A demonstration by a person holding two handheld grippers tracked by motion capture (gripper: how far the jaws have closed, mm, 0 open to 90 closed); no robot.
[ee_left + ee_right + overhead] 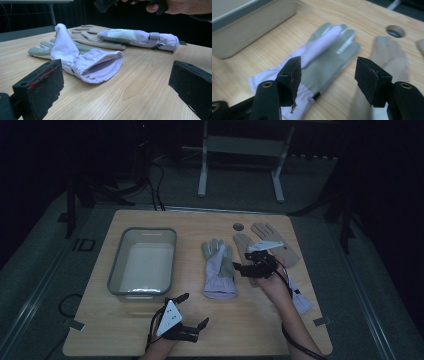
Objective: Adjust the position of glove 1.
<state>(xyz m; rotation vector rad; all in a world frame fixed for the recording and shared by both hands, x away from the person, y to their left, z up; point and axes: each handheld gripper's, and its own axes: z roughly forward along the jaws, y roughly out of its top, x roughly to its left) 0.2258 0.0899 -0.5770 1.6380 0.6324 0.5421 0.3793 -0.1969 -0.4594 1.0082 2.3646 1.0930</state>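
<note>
Black hand-held gripper [246,268], grey plate

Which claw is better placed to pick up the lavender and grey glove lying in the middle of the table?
Probably the right claw: it hangs open just above the lavender glove, jaws pointing at it. The left claw sits open near the table's front edge, farther away.

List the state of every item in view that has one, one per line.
Lavender glove: flat on table, cuff gaping.
Second lavender glove: lying partly across the tan glove.
Tan glove: flat.
Bin: empty.
Left hand-held gripper: open, empty.
Right hand-held gripper: open, empty.
</note>
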